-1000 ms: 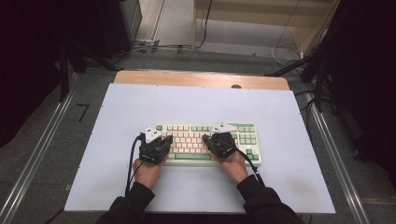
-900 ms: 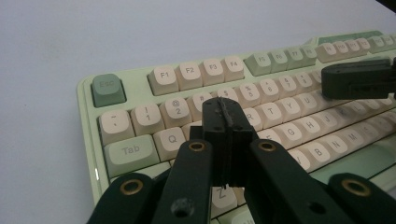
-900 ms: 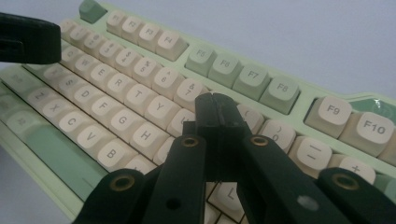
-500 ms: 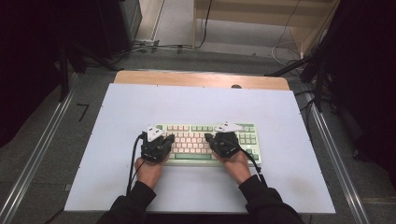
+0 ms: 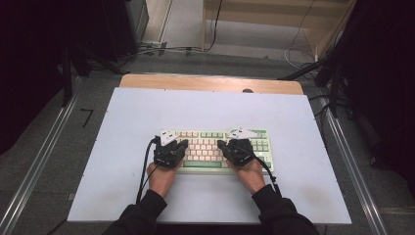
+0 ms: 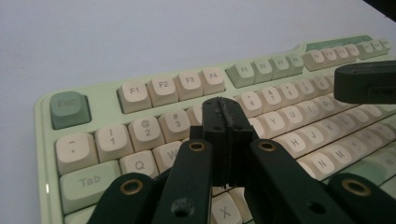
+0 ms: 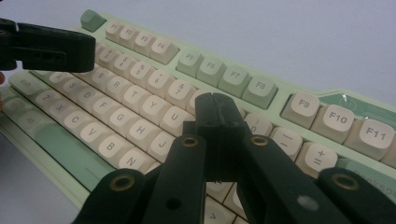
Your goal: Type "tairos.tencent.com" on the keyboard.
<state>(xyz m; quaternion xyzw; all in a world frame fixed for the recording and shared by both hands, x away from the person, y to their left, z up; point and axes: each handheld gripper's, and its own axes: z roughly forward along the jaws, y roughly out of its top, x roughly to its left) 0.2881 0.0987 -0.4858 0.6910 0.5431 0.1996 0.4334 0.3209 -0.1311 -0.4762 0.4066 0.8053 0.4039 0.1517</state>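
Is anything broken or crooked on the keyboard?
Nothing stands out. The keyboard lies straight on the white table, and the keys that show sit in even rows. The left gripper and the right gripper are both shut, tips over the keys.

Even overhead light, my tabletop (image 5: 210, 112) bright, surroundings dark. Soft shadows only. My claw views: near keys sharp, far keyboard (image 6: 327, 51) rows blurred, slight grain.

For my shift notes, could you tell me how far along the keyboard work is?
Done: both hand-held grippers, left and right, are shut and poised over the keyboard. In hand: the left hangs near W and E, the right near I and O. Left: whether any key is pressed yet cannot be told.
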